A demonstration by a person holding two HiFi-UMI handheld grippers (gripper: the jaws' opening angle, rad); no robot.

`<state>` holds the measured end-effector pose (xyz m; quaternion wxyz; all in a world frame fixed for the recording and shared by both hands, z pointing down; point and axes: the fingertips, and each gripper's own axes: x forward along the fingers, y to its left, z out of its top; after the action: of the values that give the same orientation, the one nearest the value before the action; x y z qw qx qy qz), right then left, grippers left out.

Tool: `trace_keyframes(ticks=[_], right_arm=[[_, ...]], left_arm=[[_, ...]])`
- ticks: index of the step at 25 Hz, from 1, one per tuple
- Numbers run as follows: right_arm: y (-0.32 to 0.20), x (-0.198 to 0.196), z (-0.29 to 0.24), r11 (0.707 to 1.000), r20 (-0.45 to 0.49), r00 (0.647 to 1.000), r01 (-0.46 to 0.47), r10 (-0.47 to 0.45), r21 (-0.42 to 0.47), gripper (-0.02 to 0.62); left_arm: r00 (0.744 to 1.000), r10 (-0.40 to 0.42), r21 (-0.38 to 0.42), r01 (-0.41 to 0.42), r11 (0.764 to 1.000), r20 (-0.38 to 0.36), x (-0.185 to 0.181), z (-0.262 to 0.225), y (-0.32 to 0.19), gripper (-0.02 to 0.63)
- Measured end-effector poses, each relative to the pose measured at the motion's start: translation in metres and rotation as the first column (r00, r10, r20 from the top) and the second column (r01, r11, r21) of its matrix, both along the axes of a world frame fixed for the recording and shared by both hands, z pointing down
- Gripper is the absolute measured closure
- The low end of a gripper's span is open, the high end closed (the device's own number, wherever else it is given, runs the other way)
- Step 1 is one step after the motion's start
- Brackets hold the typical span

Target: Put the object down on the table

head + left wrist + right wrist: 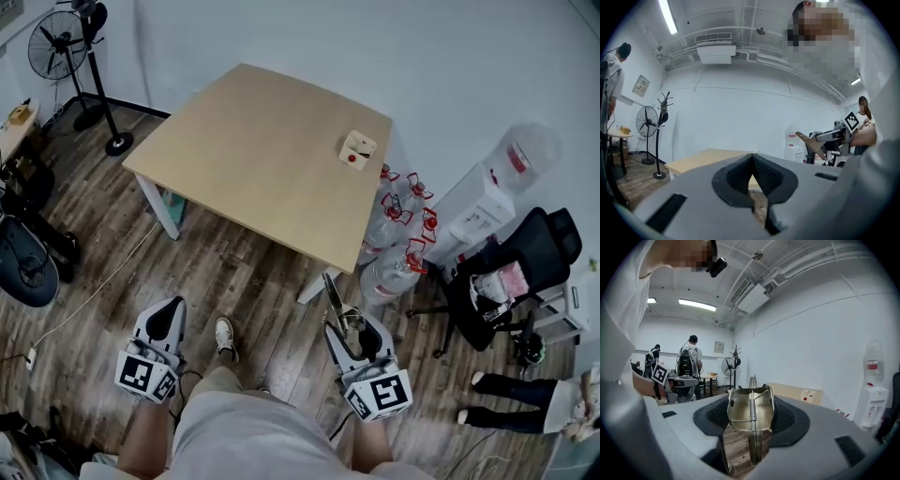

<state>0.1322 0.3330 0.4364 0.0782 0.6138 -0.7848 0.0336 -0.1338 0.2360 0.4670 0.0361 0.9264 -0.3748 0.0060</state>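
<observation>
A brass-coloured metal spring clamp (751, 411) sits between the pads of my right gripper (751, 420), which is shut on it. In the head view the clamp's long end (333, 295) sticks out forward from the right gripper (359, 345), low over the wooden floor and short of the table. My left gripper (167, 323) hangs at the left, shut, with nothing in it; its fingertips (753, 158) meet. The light wooden table (253, 155) stands ahead, with a small beige box with a red dot (357, 148) near its right edge. From the left gripper view the clamp (809, 143) shows at the right.
Several large water bottles (398, 239) stand by the table's right corner, next to a white water dispenser (487, 202). A black office chair (511, 272) is at the right, a standing fan (66, 47) at the far left. People (689, 363) stand at a desk behind.
</observation>
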Motion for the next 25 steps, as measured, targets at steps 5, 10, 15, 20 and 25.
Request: trace_keyframes(ticks=[5, 10, 15, 20, 25], right_arm=[[-0.065, -0.003, 0.01, 1.0, 0.002, 1.0, -0.001, 0.001, -0.028, 0.374], [-0.161, -0.012, -0.013, 0.999, -0.045, 0.999, 0.02, -0.021, -0.033, 0.374], [-0.239, -0.034, -0.025, 0.999, -0.071, 0.997, 0.016, -0.019, -0.049, 0.374], [-0.283, -0.051, -0.023, 0.997, -0.087, 0.996, 0.008, -0.014, -0.078, 0.374], [-0.307, -0.053, -0.015, 0.995, -0.092, 0.996, 0.006, -0.015, -0.103, 0.374]], left_arm=[[0.999, 0.022, -0.022, -0.023, 1.0, -0.029, 0.012, 0.014, -0.071, 0.601], [0.998, 0.038, 0.009, -0.038, 0.999, -0.052, 0.012, -0.008, -0.171, 0.601], [0.995, 0.076, -0.018, -0.077, 0.997, -0.072, 0.003, -0.007, -0.245, 0.601], [0.991, 0.104, -0.059, -0.109, 0.992, -0.084, -0.001, 0.006, -0.293, 0.601], [0.984, 0.151, -0.081, -0.158, 0.984, -0.094, 0.015, 0.013, -0.309, 0.601]])
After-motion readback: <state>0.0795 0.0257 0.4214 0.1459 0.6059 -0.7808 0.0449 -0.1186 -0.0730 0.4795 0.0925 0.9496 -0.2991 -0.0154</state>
